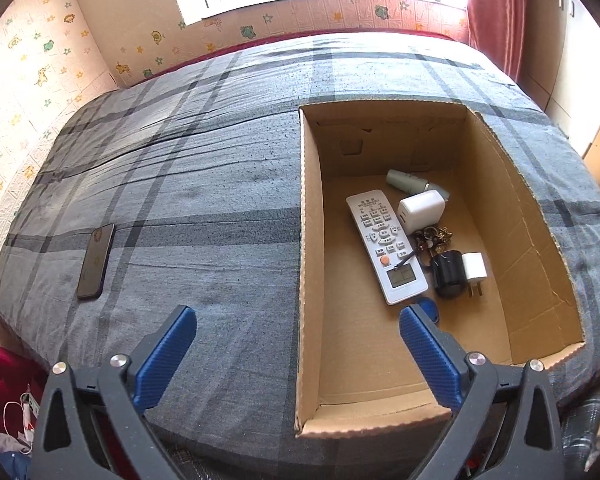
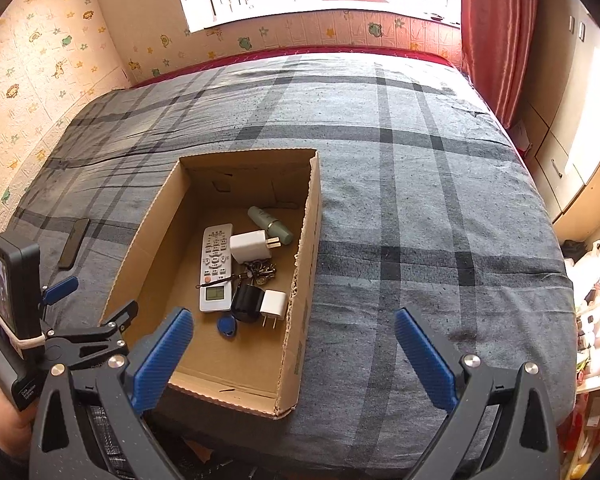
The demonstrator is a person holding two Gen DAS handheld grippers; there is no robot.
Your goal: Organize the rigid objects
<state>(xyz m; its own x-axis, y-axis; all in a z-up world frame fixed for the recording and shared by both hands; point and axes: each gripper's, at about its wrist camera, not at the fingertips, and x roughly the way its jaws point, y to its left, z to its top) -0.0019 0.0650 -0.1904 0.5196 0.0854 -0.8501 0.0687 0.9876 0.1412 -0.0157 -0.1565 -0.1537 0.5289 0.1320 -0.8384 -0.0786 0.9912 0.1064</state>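
Over bed [image 1: 180, 168], both angled-down grippers [image 1: 298, 326] [image 2: 294, 328] gape empty.

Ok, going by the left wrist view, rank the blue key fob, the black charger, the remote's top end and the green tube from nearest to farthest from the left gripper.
1. Blue key fob: in the box, just behind the right fingertip of the left gripper.
2. Black charger: farther in, right of the remote.
3. The remote's top end: mid-box.
4. Green tube: near the far wall.

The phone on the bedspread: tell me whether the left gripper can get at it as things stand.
Probably yes. The phone lies alone on the bedspread, outside the cardboard box, with nothing around it. The left gripper is open and empty, with clear cloth between.
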